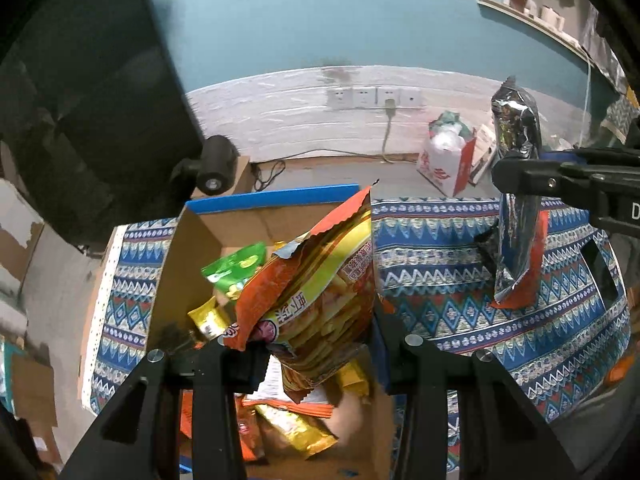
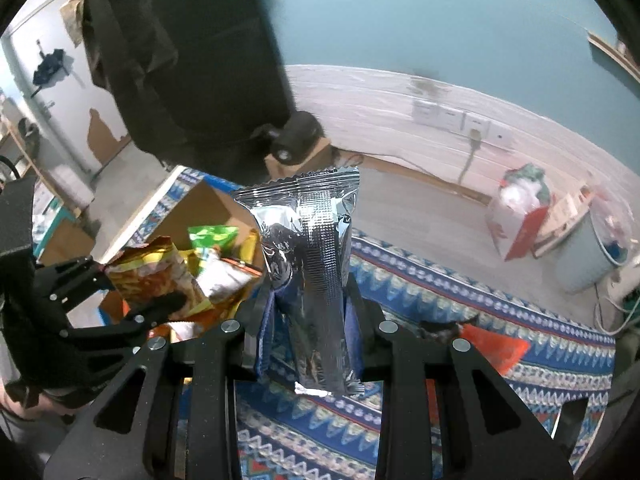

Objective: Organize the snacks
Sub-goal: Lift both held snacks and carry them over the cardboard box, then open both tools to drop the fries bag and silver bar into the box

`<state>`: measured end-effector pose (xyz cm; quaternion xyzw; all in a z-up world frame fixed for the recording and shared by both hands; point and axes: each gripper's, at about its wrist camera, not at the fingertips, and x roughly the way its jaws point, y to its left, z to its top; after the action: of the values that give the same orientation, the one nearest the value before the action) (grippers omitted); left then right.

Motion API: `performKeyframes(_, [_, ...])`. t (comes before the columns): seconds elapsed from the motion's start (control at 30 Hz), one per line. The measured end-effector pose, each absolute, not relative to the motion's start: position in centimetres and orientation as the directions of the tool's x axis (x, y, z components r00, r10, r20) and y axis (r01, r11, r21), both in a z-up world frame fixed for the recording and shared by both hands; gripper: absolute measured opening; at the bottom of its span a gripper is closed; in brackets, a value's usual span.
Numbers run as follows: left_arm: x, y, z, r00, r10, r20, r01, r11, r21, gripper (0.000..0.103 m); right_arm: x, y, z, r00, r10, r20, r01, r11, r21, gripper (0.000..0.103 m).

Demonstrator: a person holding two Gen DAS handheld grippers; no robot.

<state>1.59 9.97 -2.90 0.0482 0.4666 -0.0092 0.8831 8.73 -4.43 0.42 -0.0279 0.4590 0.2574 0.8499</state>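
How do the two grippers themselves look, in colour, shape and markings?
Both are matte black. The left gripper and the right gripper each have two flat angular fingers with triangular cut-outs and round silver screw heads. From the left wrist view, the right gripper's body bears part of a white letter, apparently "D". No cables or sleeves are clearly visible.

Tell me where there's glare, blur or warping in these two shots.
Left wrist view: fisheye bends the wall sockets into an arc; the orange chip bag is sharp, and the dim corners are black. Right wrist view: glare streaks the silver packet; the left claw looks soft.
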Motion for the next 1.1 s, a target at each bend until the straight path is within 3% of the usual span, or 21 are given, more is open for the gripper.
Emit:
performKeyframes(0.7, [1.4, 17.5, -5.8, 0.502, 0.068, -0.862, -0.077, 0.996, 0.033, 0.042, 10.0, 6.0, -0.4, 0.345, 0.497, -0.796, -0.554, 0.793, 0.255, 0.028])
performKeyframes(0.8, [1.4, 18.2, -6.1, 0.489, 0.062, -0.87, -0.093, 0.996, 0.019, 0.054, 10.2, 7.0, -0.8, 0.333, 0.501, -0.799, -0.56, 0.787, 0.259, 0.028])
performKeyframes(0.87, [1.4, 18.4, -6.2, 0.483, 0.081, -0.872, -0.105, 0.994, 0.034, 0.073, 10.3, 7.7, -1.2, 0.321, 0.504, -0.802, -0.564, 0.782, 0.266, 0.028])
performKeyframes(1.1, [1.2, 19.0, -6.0, 0.479, 0.137, -0.867, -0.134, 0.988, 0.082, 0.081, 10.4, 9.4, -3.1, 0.274, 0.491, -0.827, -0.569, 0.776, 0.273, 0.028])
